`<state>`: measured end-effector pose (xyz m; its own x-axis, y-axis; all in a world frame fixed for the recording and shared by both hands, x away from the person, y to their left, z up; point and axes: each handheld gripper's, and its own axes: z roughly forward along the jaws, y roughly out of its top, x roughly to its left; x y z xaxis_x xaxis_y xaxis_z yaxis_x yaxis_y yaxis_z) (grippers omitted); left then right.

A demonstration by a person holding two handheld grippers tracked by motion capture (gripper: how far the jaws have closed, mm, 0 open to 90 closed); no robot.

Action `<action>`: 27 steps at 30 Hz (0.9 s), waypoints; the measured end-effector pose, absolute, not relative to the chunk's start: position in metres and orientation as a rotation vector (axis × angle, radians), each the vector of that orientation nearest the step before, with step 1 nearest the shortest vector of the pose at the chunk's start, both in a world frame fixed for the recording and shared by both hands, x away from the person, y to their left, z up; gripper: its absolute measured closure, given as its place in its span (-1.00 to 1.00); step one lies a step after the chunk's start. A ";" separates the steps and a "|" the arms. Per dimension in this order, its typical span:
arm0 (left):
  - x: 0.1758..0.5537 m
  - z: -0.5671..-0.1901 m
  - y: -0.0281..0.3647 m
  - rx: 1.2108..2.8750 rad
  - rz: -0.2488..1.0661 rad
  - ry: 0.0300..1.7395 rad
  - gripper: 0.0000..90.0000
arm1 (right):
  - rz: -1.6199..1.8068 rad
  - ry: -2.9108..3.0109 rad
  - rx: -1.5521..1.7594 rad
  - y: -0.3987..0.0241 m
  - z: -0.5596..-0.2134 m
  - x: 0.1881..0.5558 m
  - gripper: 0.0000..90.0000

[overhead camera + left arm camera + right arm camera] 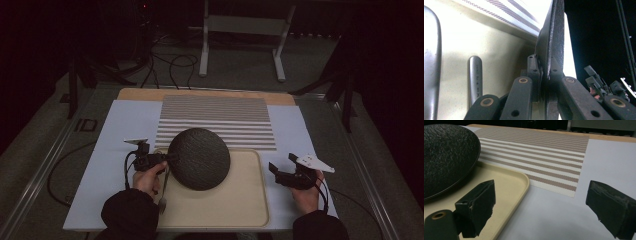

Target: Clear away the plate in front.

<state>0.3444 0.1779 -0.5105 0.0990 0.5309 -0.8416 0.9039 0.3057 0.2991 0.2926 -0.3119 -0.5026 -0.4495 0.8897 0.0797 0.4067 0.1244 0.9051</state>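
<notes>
A black, rough-textured round plate (199,158) hangs tilted over the back left of the beige tray (245,200). My left gripper (162,157) is shut on the plate's left rim. In the left gripper view the rim (552,32) runs edge-on between the two pads of that gripper (545,66). My right gripper (282,167) stands open over the white sheet just right of the tray. In the right gripper view nothing is between its jaws (542,195), and the plate (446,155) and the tray's corner (509,185) lie to its left.
A striped placemat (217,120) lies behind the tray on a white sheet (125,130). A fork (163,192) rests on the tray's left side, under my left hand. Two metal cutlery handles (475,77) lie on the tray. A metal stand (240,30) stands beyond the table.
</notes>
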 end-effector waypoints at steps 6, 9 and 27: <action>0.340 -0.511 0.178 1.365 -0.471 1.557 0.91 | 1.293 1.919 1.247 -0.312 -0.503 0.293 -0.80; 0.338 -0.511 0.177 1.371 -0.470 1.556 0.91 | 1.291 1.921 1.245 -0.312 -0.503 0.292 -0.80; 0.328 -0.510 0.179 1.392 -0.482 1.549 0.91 | 1.288 1.922 1.247 -0.311 -0.503 0.293 -0.80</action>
<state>0.3283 0.1792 -0.5102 0.1146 0.5353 -0.8369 0.9154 0.2704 0.2983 0.2930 -0.3110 -0.5029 -0.4496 0.8900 0.0761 0.4087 0.1292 0.9035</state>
